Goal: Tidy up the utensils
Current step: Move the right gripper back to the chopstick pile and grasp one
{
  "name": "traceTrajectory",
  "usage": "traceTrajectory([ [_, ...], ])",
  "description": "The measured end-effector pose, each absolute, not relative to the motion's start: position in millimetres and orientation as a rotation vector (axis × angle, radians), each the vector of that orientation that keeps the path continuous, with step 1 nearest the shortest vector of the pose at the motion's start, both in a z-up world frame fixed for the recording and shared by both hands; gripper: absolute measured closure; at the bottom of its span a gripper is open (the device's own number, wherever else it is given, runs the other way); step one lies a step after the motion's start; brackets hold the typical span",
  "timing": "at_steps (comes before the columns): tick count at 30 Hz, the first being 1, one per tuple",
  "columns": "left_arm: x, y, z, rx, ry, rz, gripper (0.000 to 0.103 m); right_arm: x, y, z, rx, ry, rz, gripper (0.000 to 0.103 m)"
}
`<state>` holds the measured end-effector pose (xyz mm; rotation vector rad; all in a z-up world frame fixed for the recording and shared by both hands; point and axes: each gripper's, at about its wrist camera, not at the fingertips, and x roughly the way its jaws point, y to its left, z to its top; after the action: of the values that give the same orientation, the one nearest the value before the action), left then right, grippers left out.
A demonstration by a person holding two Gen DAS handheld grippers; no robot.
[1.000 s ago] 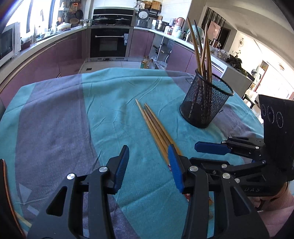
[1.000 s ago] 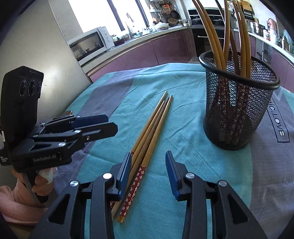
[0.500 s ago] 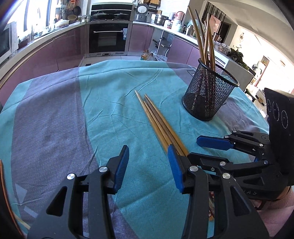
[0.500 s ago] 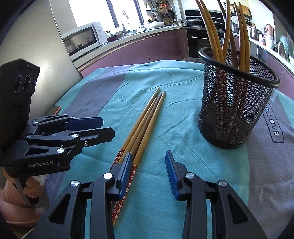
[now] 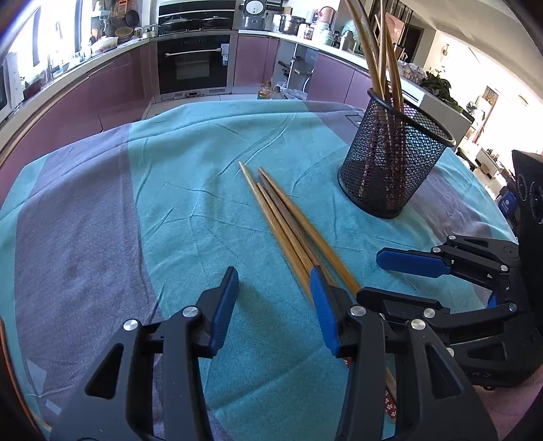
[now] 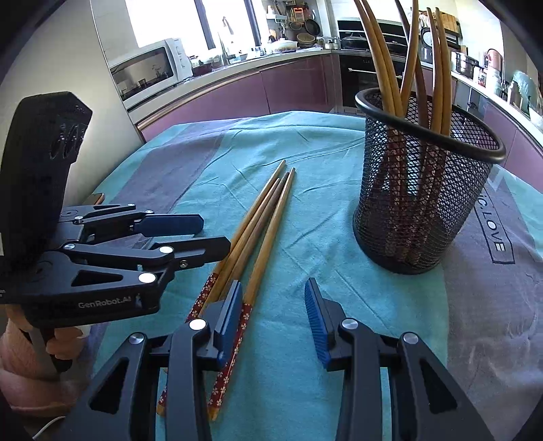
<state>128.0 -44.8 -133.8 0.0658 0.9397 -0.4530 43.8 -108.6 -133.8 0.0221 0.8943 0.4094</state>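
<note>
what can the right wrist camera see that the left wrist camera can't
Only the right wrist view shows the microwave, the LOVE lettering on the cloth, and the chopsticks' red patterned ends unobstructed. Only the left wrist view shows the rice cooker above the oven and the bright room off to the right. Both show the loose chopsticks on the teal cloth, the mesh holder with chopsticks standing in it, and both open hand-held grippers, left and right.

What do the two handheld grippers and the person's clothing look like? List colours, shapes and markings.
Both the left gripper and the right gripper have black angular frames with triangular cut-outs, silver pivot bolts and blue ribbed jaws. The left one reads "GenRobot.AI" in white on its side. The hand gripping it wears a pink sleeve.
</note>
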Motion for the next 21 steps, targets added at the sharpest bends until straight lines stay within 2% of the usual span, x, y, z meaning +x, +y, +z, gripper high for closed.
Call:
traceTrajectory([
  [7,134.3,-51.0,-134.1,0.093,0.949,-0.446,0.059,44.2,-108.6,-134.1,0.023,0.894,0.410,0.068],
  [11,138.0,-52.9,-134.1,0.106,0.956,-0.436,0.066,44.5,-107.9,-134.3,0.023,0.894,0.411,0.068],
  [16,138.6,-51.7,-134.4,0.102,0.961,-0.443,0.070,45.9,-105.4,-133.6,0.012,0.895,0.406,0.068],
  [21,141.3,-48.7,-136.1,0.094,0.965,-0.440,0.068,52.2,-100.9,-133.5,-0.004,0.894,0.401,0.068],
])
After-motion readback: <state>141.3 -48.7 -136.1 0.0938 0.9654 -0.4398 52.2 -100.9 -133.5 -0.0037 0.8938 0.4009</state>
